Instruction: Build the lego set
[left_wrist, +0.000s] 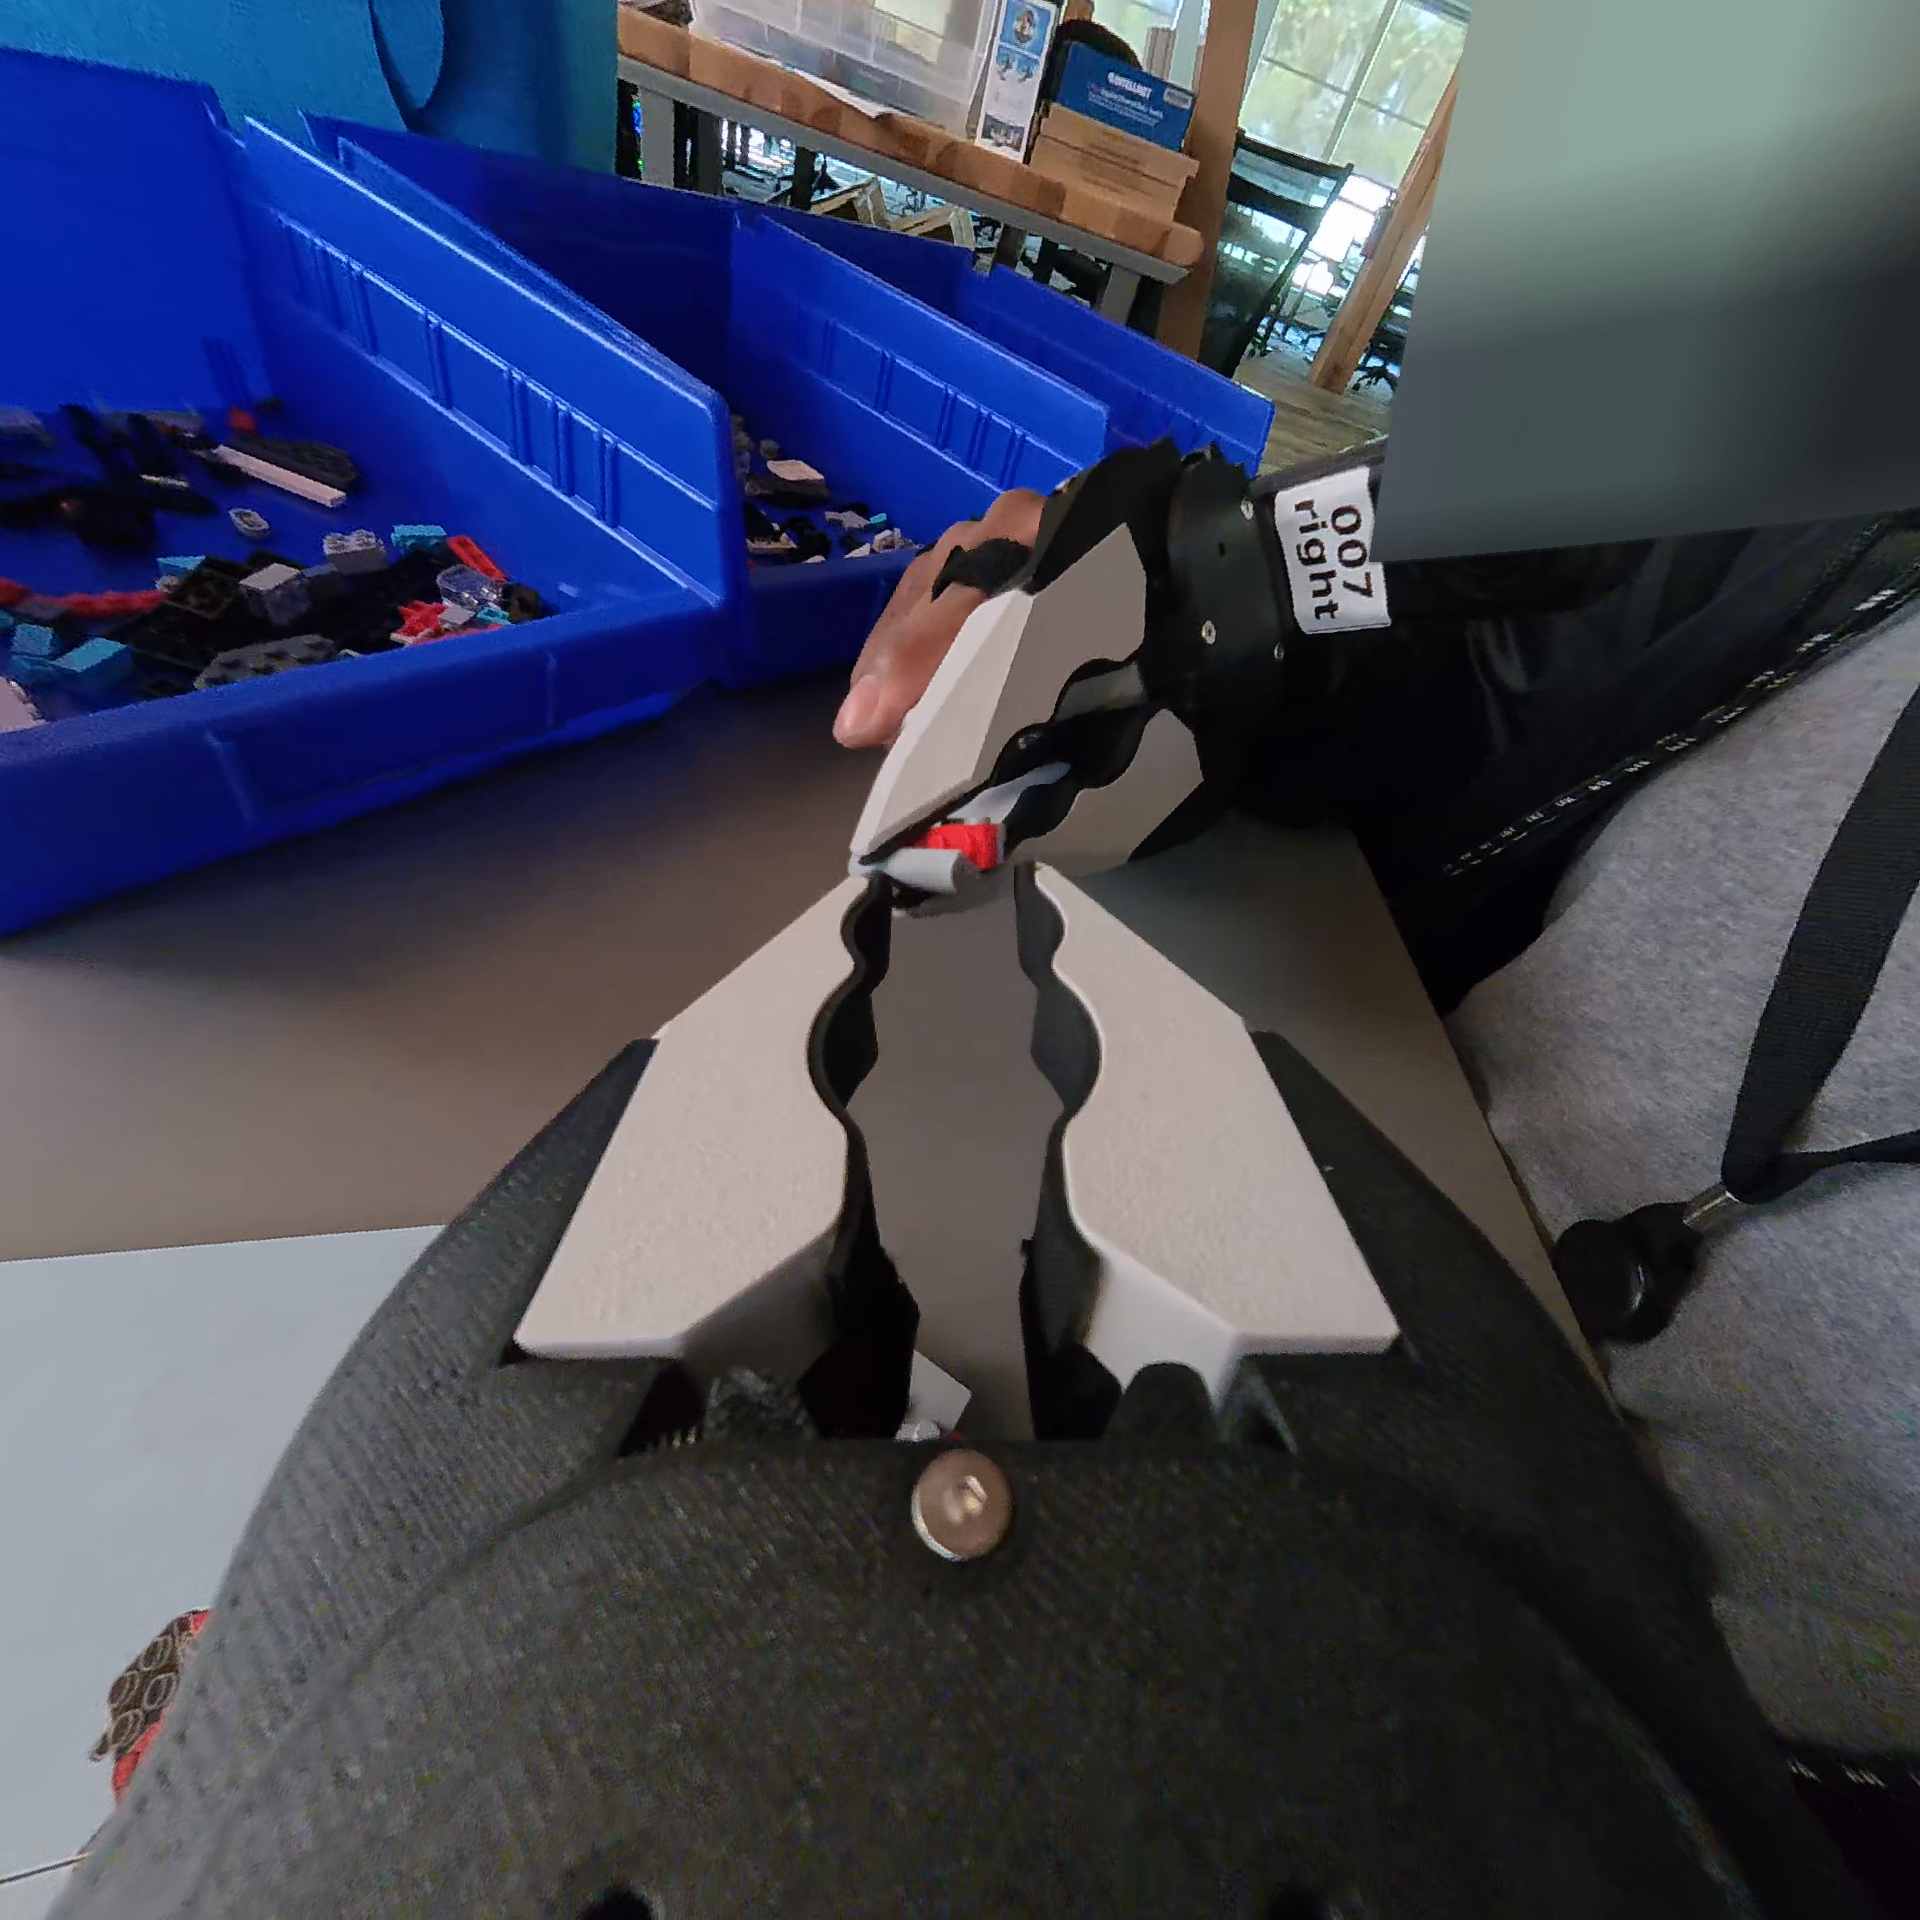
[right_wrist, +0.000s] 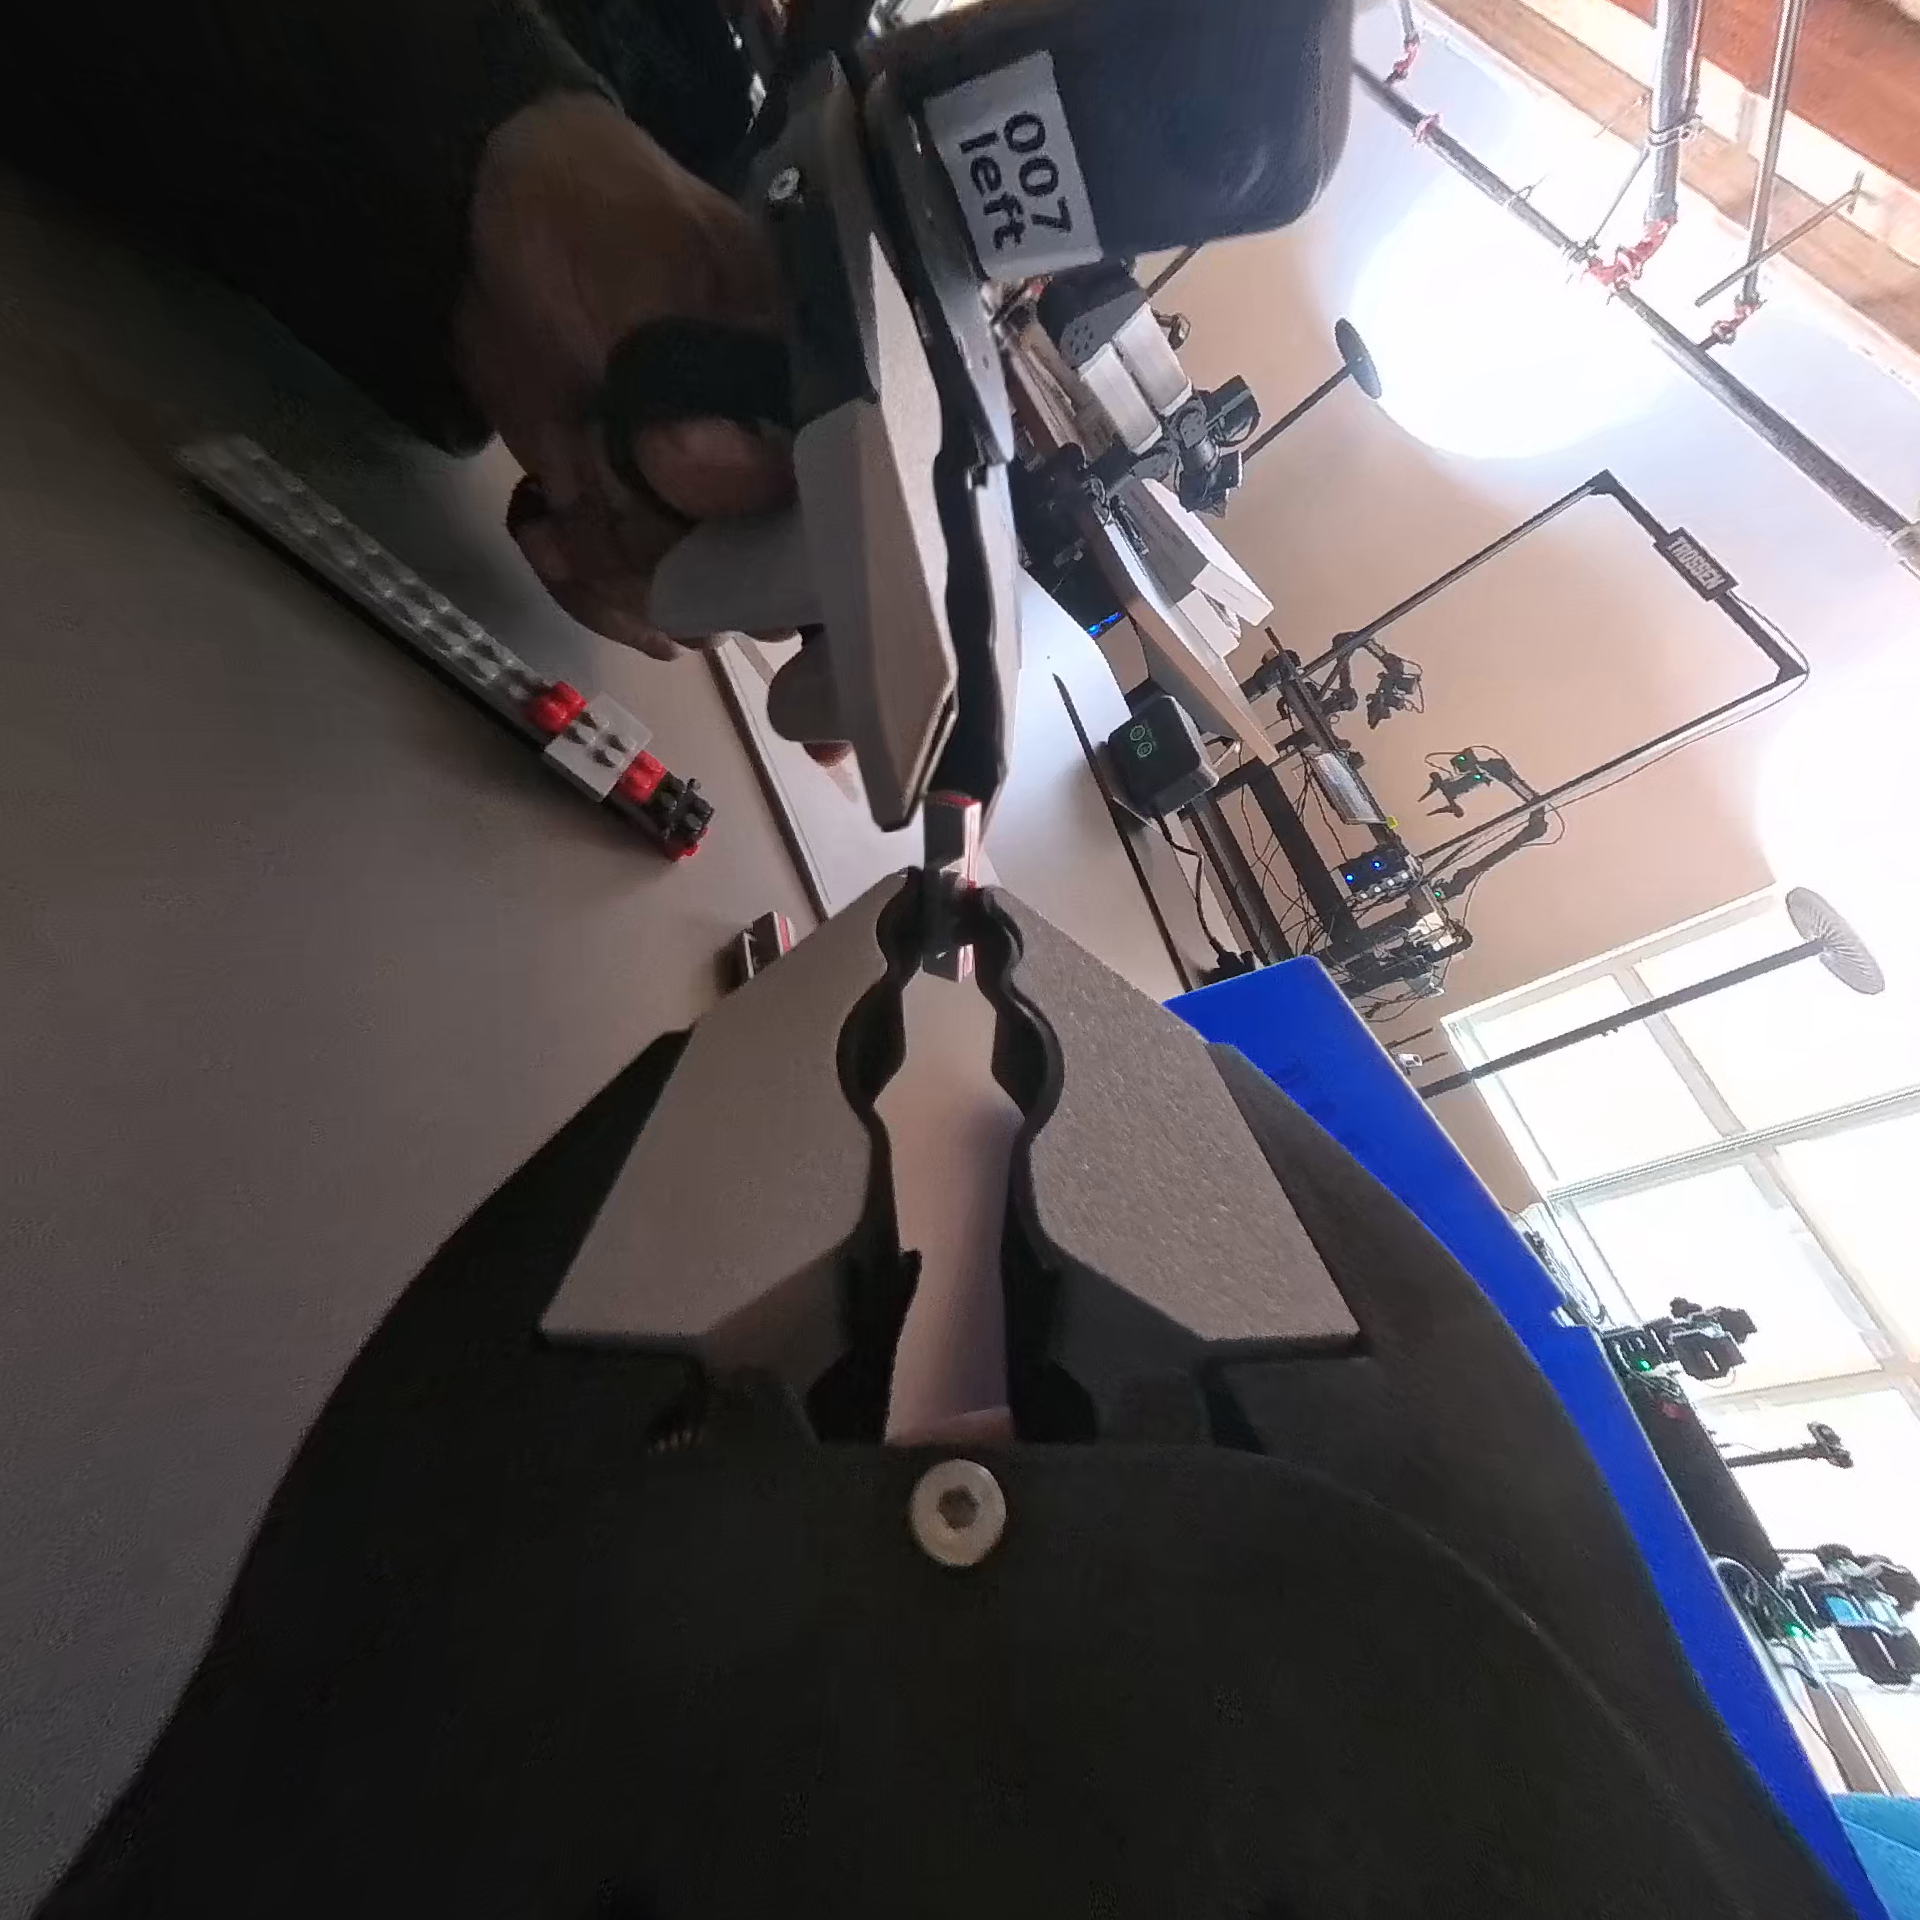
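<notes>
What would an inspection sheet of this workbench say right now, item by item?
Surface: grey table, a white sheet at its near corner.
Job's things: small red and grey piece held between both tools; long grey plate with red and black parts lying on the table.
Clutter: blue bins holding loose bricks.
Grippers: right gripper shut on the piece; left gripper with its tips at the piece, grip uncertain.
Cables: black strap across the person's grey top; wiring on distant equipment racks.
Surroundings: wooden shelving, windows.
</notes>
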